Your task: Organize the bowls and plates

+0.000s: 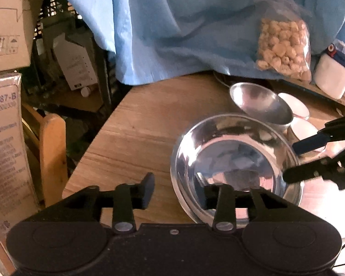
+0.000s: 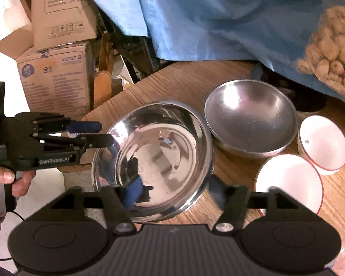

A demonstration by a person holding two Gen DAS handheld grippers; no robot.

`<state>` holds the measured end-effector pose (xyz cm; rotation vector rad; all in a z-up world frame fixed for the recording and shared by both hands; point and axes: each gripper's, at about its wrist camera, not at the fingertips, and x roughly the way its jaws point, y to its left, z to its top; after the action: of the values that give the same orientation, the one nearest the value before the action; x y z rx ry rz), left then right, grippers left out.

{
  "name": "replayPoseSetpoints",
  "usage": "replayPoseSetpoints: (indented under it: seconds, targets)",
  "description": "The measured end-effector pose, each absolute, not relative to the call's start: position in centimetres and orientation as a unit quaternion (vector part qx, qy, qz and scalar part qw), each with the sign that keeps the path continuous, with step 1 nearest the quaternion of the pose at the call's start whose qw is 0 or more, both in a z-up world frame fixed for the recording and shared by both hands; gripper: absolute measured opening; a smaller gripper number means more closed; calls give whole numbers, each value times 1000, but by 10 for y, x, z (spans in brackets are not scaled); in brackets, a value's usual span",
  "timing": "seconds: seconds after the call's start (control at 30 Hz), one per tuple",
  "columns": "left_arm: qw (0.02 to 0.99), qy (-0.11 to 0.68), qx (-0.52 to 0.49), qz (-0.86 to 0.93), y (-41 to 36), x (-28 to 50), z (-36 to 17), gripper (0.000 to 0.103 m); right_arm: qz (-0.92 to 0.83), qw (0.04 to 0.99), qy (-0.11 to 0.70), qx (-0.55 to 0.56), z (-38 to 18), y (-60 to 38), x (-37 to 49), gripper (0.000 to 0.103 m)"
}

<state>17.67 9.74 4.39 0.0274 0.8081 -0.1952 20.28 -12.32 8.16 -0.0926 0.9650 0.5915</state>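
Observation:
A large shiny steel bowl sits near the table corner. My left gripper is open, its jaws astride the bowl's left rim, one finger inside and one outside. My right gripper is open astride the bowl's near rim, its blue-padded finger inside the bowl. A duller steel bowl stands behind it. Two white bowls with red rims stand at the right.
The wooden table ends at the left, with cardboard boxes and a wooden chair beyond. A blue cloth hangs at the back with a bag of puffed snacks. A white container is far right.

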Motion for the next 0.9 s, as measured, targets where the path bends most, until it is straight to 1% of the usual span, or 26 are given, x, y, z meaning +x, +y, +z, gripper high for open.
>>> replayPoseSetpoints:
  seconds: [0.03,0.07,0.13,0.23,0.3,0.43,0.57,0.67,0.77,0.9]
  targets:
    - [916,390,10,-93,98,177,45,55,283,845,452,-46,83,-123,201,83]
    - [918,387,6,-90,99,178,47,60,284,847,447,-53,84,-122,200,83]
    - [922,378,-7,-90,101,179,51,82,280,853,434,-72,87,-122,196,87]
    - [928,360,-19,-91,102,182,57,96,273,863,416,-92,91,-125,191,92]
    - [933,349,-17,-87,99,187,61,102,268,868,408,-96,95,-130,190,95]
    - [938,334,-14,-90,87,203,67,102,250,881,389,-100,102,-146,194,99]
    - [939,327,-9,-106,68,227,71,102,220,893,380,-96,107,-167,211,100]
    - [936,330,1,-122,54,249,70,102,211,891,397,-58,109,-187,231,100]
    - [929,345,9,-135,41,276,63,102,216,875,433,24,106,-209,251,100]
    - [914,378,1,-148,32,306,52,102,209,865,452,61,99,-221,266,99]
